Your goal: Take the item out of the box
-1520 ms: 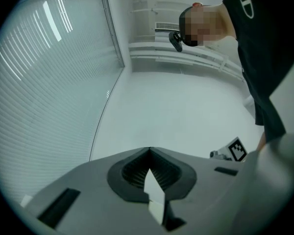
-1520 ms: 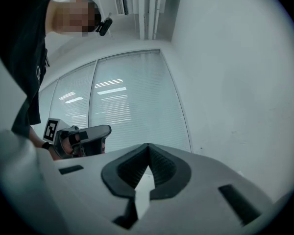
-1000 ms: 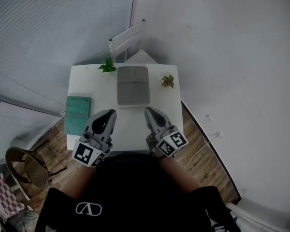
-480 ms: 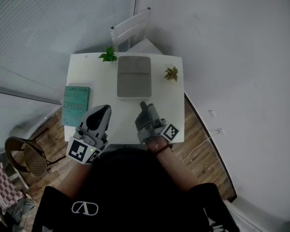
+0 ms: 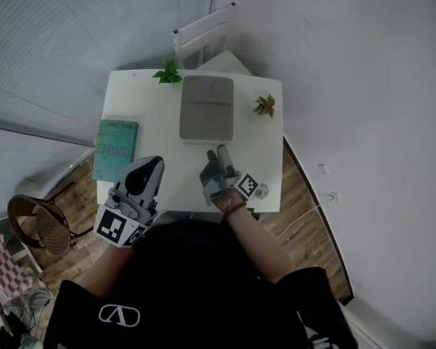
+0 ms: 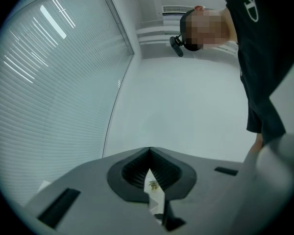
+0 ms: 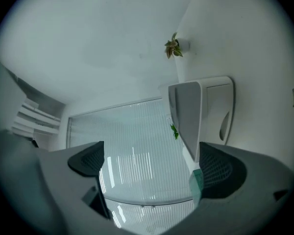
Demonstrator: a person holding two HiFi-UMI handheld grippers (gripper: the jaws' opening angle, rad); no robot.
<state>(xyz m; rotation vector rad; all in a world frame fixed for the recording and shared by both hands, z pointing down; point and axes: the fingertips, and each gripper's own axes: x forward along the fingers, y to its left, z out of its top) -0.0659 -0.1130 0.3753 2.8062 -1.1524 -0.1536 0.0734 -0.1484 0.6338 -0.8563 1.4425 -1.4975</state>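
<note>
A flat grey box (image 5: 206,109) with its lid down lies at the far middle of the white table (image 5: 156,126). My right gripper (image 5: 216,158) hovers just short of the box's near edge, rolled onto its side, jaws wide open and empty. In the right gripper view (image 7: 154,163) the box (image 7: 186,114) appears edge-on ahead, beyond the right pad. My left gripper (image 5: 152,166) hangs over the table's near left part, shut with nothing in it; its tips (image 6: 149,151) meet in the left gripper view. What the box contains is hidden.
A teal book (image 5: 115,149) lies on the table's left edge. Two small plants stand beside the box, a green one (image 5: 168,73) at the far left and a reddish one (image 5: 264,106) at the right. A white chair (image 5: 203,31) stands behind the table, a wicker chair (image 5: 36,227) at lower left.
My right gripper has rolled onto its side, opened wide and moved a little toward the box. The left gripper has stayed shut in about the same place.
</note>
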